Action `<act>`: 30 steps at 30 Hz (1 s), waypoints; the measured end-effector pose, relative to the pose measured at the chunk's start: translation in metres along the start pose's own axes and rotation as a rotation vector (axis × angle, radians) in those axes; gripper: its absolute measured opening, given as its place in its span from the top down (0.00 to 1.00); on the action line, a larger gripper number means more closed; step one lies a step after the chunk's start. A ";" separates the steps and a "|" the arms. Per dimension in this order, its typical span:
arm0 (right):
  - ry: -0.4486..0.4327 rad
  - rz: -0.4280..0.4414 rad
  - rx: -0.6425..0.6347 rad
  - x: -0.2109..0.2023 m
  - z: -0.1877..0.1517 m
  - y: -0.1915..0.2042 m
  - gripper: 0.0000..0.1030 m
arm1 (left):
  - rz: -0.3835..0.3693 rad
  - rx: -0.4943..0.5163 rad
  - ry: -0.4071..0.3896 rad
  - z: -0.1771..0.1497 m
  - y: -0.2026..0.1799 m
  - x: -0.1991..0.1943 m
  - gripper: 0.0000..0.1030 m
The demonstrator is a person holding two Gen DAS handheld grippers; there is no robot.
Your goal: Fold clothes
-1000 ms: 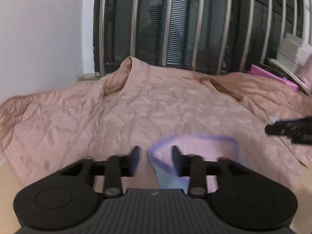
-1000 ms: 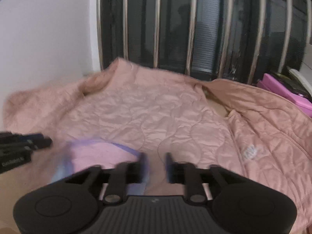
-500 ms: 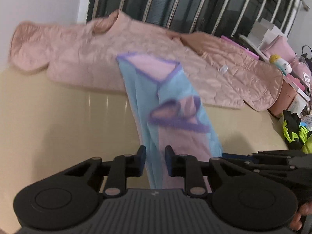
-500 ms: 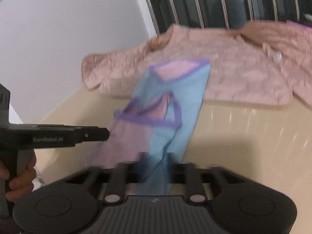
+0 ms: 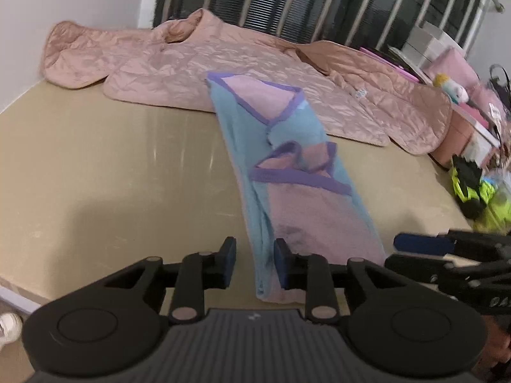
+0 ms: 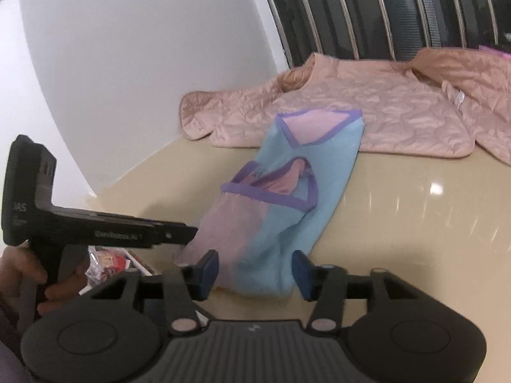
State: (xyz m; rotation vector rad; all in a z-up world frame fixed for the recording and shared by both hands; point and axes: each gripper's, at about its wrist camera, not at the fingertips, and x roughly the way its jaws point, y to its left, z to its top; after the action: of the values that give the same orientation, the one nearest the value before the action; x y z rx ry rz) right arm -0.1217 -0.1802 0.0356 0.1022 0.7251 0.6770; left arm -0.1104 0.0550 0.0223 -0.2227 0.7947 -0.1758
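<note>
A light blue and pink garment with purple trim lies stretched lengthwise on the beige table, its far end resting on a pink quilted jacket. My left gripper is at the garment's near left edge. Its jaws are opening, and a fold of blue cloth stands between them, clear of the left finger. My right gripper straddles the near right end of the garment. Its jaws are also opening, with the pads off the cloth. Each gripper shows in the other's view: left gripper, right gripper.
Barred dark windows run behind the jacket, and a white wall closes the left. Pink boxes and a neon yellow item crowd the table's right side. The table's near edge lies close to my left gripper.
Both grippers pulled back from the jacket to the table's near side, drawing the garment out flat. Jaws that were pinched on the cloth half a second ago now stand apart.
</note>
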 end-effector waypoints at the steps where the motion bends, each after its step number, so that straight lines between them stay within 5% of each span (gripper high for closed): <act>1: 0.005 -0.002 0.003 0.003 0.000 -0.001 0.52 | -0.017 -0.014 -0.002 0.003 0.003 0.000 0.75; 2: 0.008 -0.001 0.001 0.006 0.000 -0.001 0.54 | -0.035 -0.035 -0.013 0.007 0.008 -0.002 0.75; 5: 0.035 0.001 0.005 0.018 -0.003 0.000 0.92 | -0.015 -0.051 -0.035 0.022 0.019 0.003 0.75; 12: 0.031 -0.014 0.007 0.016 -0.008 0.005 0.94 | 0.020 -0.070 -0.044 0.060 0.022 0.040 0.80; 18: 0.030 -0.018 0.009 0.017 -0.007 0.006 0.94 | 0.121 -0.043 -0.042 0.088 0.014 0.079 0.88; 20: 0.028 -0.016 0.010 0.016 -0.008 0.005 0.94 | 0.095 -0.047 -0.025 0.091 0.014 0.090 0.99; 30: 0.021 0.003 0.021 0.015 -0.009 0.001 0.94 | 0.093 -0.062 -0.060 0.094 0.033 0.082 1.00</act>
State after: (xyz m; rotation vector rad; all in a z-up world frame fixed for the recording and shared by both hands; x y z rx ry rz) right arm -0.1200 -0.1718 0.0207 0.1163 0.7523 0.6746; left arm 0.0164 0.0795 0.0215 -0.2474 0.7500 -0.0567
